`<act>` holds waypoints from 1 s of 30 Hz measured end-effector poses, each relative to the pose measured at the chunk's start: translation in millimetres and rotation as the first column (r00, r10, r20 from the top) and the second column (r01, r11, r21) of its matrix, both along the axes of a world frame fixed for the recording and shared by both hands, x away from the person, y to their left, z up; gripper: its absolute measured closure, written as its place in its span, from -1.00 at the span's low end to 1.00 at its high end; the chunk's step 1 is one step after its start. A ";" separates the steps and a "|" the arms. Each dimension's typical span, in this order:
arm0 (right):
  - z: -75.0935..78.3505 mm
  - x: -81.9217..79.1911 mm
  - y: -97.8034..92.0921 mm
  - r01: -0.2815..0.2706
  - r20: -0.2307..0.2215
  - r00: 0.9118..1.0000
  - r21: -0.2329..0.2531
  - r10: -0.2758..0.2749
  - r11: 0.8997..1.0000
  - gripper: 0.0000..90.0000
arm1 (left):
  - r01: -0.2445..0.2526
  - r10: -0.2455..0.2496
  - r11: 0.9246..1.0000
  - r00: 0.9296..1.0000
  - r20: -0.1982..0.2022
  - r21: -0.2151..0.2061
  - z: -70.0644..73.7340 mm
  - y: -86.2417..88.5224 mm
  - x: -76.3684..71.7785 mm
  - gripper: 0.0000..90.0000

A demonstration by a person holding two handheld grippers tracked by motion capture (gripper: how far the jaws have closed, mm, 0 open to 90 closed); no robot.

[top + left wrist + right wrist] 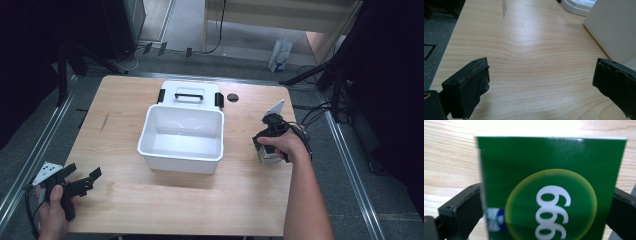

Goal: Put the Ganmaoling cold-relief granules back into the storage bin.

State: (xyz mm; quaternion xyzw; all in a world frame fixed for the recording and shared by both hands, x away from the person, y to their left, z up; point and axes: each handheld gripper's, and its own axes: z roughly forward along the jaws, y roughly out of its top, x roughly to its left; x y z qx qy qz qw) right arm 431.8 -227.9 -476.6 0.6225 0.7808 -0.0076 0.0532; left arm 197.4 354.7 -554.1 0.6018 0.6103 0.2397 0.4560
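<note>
At the right edge of the light wooden table (pixel 165 200), the right gripper (pixel 267 136) clamps a small green carton printed with white numerals in a yellow-ringed circle (pixel 551 190), its black jaws pressed against the carton's two sides (the carton stands on the tabletop, to the right of the bin). The left gripper (pixel 80 182) hovers spread wide over the near-left corner, gripping nothing. A white rectangular plastic bin (pixel 181 134) sits mid-table, its white lid with black clasps (pixel 190 93) lying just behind it.
</note>
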 end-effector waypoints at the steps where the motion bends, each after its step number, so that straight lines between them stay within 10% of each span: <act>1: -2.2 -0.3 -1.0 0.004 -0.001 1.000 0.002 -0.004 1.000 -0.92 | 0.000 0.000 1.000 1.000 -0.001 0.000 0.0 0.1 0.0 -0.97; 13: 2.3 -4.1 -1.8 -0.030 0.010 0.999 0.045 0.030 0.999 -0.64 | 0.000 0.000 1.000 1.000 0.000 -0.003 -0.1 0.2 0.1 -0.97; 30: 56.1 -10.9 18.4 -0.140 0.082 0.988 0.085 0.133 0.987 -0.64 | -0.002 0.002 1.000 1.000 -0.001 -0.003 -0.1 0.3 0.1 -0.97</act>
